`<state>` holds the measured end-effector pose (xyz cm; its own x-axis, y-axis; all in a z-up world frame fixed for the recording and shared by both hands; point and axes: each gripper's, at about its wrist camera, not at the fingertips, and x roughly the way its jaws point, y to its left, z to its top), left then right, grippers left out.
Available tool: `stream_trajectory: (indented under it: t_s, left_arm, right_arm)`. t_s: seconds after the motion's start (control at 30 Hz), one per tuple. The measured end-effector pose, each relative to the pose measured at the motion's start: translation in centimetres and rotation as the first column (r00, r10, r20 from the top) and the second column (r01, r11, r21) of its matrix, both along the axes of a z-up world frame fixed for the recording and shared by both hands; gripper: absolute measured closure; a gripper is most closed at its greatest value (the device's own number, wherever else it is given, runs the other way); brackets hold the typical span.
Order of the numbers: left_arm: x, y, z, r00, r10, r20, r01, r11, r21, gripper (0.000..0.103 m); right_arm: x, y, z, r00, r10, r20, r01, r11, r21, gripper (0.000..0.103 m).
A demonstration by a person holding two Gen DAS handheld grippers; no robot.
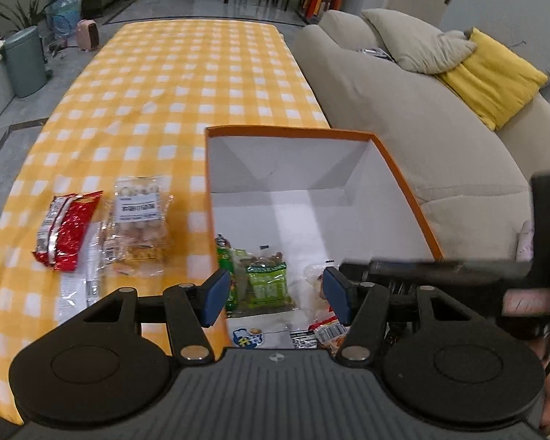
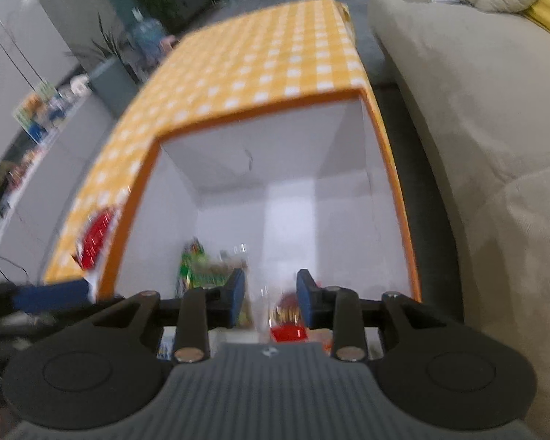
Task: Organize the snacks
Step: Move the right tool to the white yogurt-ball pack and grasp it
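Observation:
An orange-rimmed white box [image 1: 289,131] stands on the yellow checked table [image 1: 187,84], with a green packet [image 1: 267,282] and other snacks on its floor. My left gripper [image 1: 275,297] hangs open over the box's near left corner, with nothing between its pads. A red packet [image 1: 68,231] and a clear bag of pastries [image 1: 139,227] lie on the cloth left of the box. In the blurred right wrist view my right gripper [image 2: 270,302] is over the box [image 2: 260,117]. A clear-and-red packet [image 2: 288,332] sits between its parted jaws, and the left pad stands off it.
A beige sofa [image 1: 403,117] with a yellow cushion [image 1: 491,77] runs along the table's right side, close to the box. A grey bin [image 1: 24,60] and plants stand on the floor at far left. A hand [image 1: 524,300] shows at the right edge.

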<state>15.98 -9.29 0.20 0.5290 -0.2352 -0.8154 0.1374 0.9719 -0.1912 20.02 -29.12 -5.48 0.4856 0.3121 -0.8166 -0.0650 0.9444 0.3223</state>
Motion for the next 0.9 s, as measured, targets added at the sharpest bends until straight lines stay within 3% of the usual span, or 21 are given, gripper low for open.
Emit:
stream_trajectory:
  t_s: [0.2, 0.57, 0.67, 0.9]
  left_arm:
    - [-0.9, 2.3, 1.2, 1.0, 0.03, -0.005, -0.03, 1.0, -0.006, 0.035]
    - [-2.1, 11.2, 3.1, 0.986, 0.164, -0.004, -0.164, 0.985, -0.053, 0.035]
    - [-2.5, 14.3, 3.4, 0.973, 0.231, 0.016, -0.229, 0.97, -0.082, 0.035]
    - [-2.9, 21.5, 3.0, 0.936, 0.352, 0.003, -0.346, 0.922, -0.175, 0.034]
  right_arm:
    - [-1.0, 2.4, -0.4, 0.998, 0.038, -0.053, -0.044, 0.993, -0.113, 0.073]
    - [-3.8, 8.4, 2.4, 0.995, 0.096, -0.03, -0.101, 0.969, -0.226, 0.061]
    - [-4.5, 11.0, 3.2, 0.993, 0.122, 0.006, -0.115, 0.951, -0.288, 0.057]
    - [-4.5, 16.1, 4.7, 0.98, 0.176, 0.088, -0.149, 0.956, -0.252, 0.057]
